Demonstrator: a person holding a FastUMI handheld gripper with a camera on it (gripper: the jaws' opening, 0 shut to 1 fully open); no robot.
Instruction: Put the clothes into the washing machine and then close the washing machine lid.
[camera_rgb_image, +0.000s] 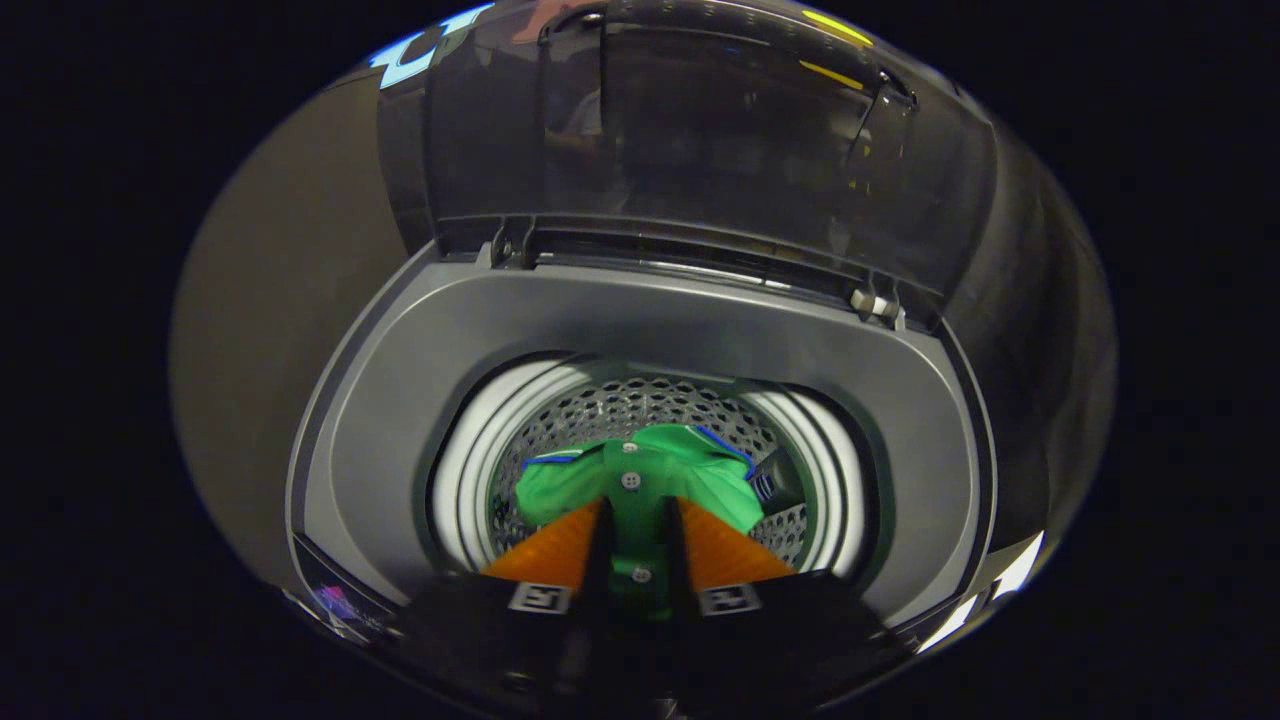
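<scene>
Shirt (640, 480) (green, buttoned placket, blue trim) hung inside the drum (600, 410), its placket strip pinched between the gripper (638, 522) fingers, which sat narrow with both pressing on the fabric. Rest of the shirt spread just beyond the fingertips, over the perforated drum wall. Washer (400, 400) top surrounded the opening. Lid (700, 130) stood raised at the far side, hinged upright.

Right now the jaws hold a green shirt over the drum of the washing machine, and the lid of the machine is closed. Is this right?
One thing is wrong: the lid is not closed. In the gripper view it stands raised at the back of the washing machine. The rest holds: the gripper has its jaws shut on the green shirt, which hangs over the drum.
</scene>
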